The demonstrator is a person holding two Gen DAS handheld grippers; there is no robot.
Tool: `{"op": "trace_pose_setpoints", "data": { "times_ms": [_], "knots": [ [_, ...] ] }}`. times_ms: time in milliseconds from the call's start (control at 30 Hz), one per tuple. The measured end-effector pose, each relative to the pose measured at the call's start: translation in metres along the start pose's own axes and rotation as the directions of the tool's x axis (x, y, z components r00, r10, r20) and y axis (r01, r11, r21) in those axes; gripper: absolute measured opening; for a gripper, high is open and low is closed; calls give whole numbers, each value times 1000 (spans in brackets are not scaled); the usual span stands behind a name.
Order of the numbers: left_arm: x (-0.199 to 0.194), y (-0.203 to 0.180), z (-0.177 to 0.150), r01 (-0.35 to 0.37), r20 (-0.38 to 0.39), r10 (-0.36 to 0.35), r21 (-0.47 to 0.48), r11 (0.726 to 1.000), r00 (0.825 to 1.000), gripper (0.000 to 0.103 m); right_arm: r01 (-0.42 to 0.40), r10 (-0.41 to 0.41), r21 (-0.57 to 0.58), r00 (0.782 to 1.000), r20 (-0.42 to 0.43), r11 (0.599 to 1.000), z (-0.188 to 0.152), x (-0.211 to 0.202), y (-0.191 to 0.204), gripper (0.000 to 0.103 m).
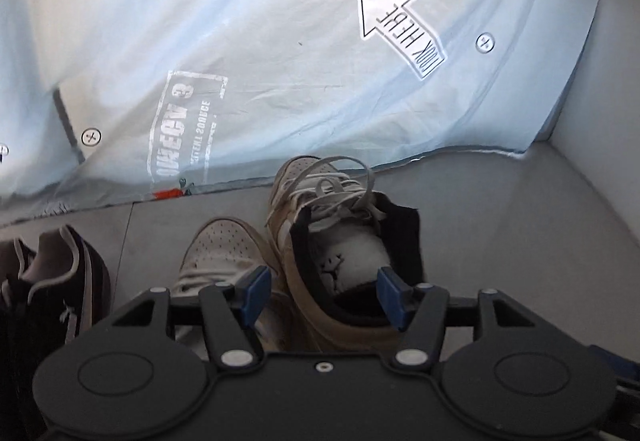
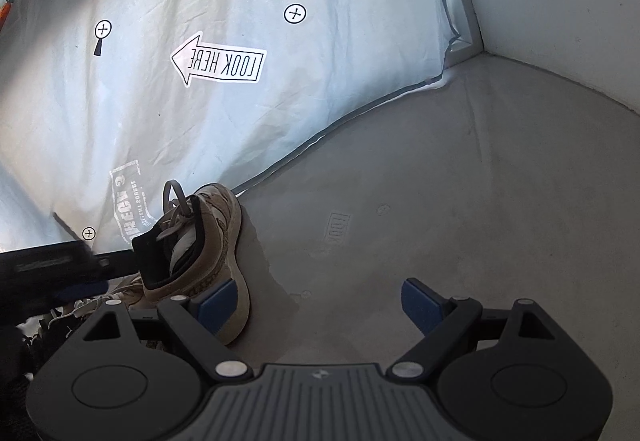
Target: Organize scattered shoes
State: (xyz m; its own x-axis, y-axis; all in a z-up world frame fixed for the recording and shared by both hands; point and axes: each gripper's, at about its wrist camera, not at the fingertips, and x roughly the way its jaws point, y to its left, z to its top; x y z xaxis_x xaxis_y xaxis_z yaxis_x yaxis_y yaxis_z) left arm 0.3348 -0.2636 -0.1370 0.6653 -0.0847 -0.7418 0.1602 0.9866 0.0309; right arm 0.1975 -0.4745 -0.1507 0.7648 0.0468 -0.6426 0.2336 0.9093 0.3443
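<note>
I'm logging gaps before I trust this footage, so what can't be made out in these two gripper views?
- Left wrist view: the left gripper body covers the heels of both tan shoes.
- Left wrist view: the black shoes are cut off by the left edge.
- Right wrist view: the second tan shoe is mostly hidden behind the tan shoe and the right gripper.
- Both views: the small print on the blue sheet is mirrored and too faint to read.

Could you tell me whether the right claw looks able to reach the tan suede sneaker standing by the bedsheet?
Probably yes: the right claw is open, the tan suede sneaker stands just beyond its left pad, and only bare grey floor lies around it.
</note>
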Motion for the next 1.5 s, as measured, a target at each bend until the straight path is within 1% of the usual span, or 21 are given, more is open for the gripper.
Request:
{"op": "trace_pose_setpoints", "data": {
  "times_ms": [33,67,100,133,167,200,233,300,367,567,667,733,800,900,1000,1100,1167,1300,1400,1433,1500],
  "knots": [
    [4,2,0,7,7,-7,-10,1000,1000,63,3,-3,3,1000,2,1000,0,0,-2,90],
    [8,6,2,16,36,-14,-45,999,999,61,7,-7,6,1000,4,1000,0,-1,-4,90],
    [12,9,4,31,39,-28,-68,997,999,57,11,-11,11,1000,6,1000,0,-1,-6,90],
    [16,15,4,69,40,-66,-87,994,997,43,18,-18,18,1000,6,1000,0,0,-9,90],
    [18,19,4,80,41,-76,-109,991,996,39,25,-25,25,1000,6,999,-1,1,-12,90],
    [19,21,3,60,37,-56,-111,992,998,22,32,-32,32,999,5,999,-1,1,-14,90],
    [19,22,2,45,35,-42,-103,994,998,17,38,-38,39,999,4,999,-1,2,-16,90],
    [17,27,-4,85,47,-81,-79,993,996,17,43,-43,48,999,3,998,-1,4,-18,90],
    [11,22,-8,100,46,-98,-42,994,994,17,42,-42,44,999,5,998,-2,4,-18,90],
    [-17,-10,-33,166,37,-167,32,986,985,17,37,-37,19,999,17,999,-1,-3,-13,90],
    [-32,-25,-48,218,28,-219,39,975,975,18,45,-44,-9,999,26,999,-2,-11,-12,90],
    [-39,-32,-55,229,31,-231,55,972,972,19,52,-52,-23,998,26,998,-4,-16,-12,90],
    [-45,-32,-61,257,35,-259,49,965,965,22,60,-59,-35,998,24,998,-7,-22,-13,90],
    [-59,-16,-62,312,41,-311,-26,950,950,27,63,-62,-65,998,19,996,-12,-30,-8,90],
    [-89,5,-62,281,110,-272,-71,957,956,29,25,-24,-121,1000,8,992,-18,-39,6,90],
    [-120,25,-66,287,168,-269,-98,953,948,29,-41,37,-155,999,-24,987,-25,-40,22,90],
    [-134,37,-72,286,182,-262,-121,951,948,32,-65,58,-175,997,-48,982,-32,-36,35,90],
    [-146,51,-91,263,148,-242,-150,953,959,34,-93,66,-238,991,-117,967,-55,-19,60,90],
    [-144,56,-105,257,107,-241,-171,951,965,34,-35,-6,-326,992,-124,945,-66,-12,74,89],
    [-143,56,-108,252,99,-238,-170,953,966,34,-3,-42,-350,992,-121,937,-68,-10,74,90],
    [-141,57,-113,242,83,-231,-168,956,969,34,-6,-38,-329,991,-127,944,-67,-10,65,90]
  ]
}}
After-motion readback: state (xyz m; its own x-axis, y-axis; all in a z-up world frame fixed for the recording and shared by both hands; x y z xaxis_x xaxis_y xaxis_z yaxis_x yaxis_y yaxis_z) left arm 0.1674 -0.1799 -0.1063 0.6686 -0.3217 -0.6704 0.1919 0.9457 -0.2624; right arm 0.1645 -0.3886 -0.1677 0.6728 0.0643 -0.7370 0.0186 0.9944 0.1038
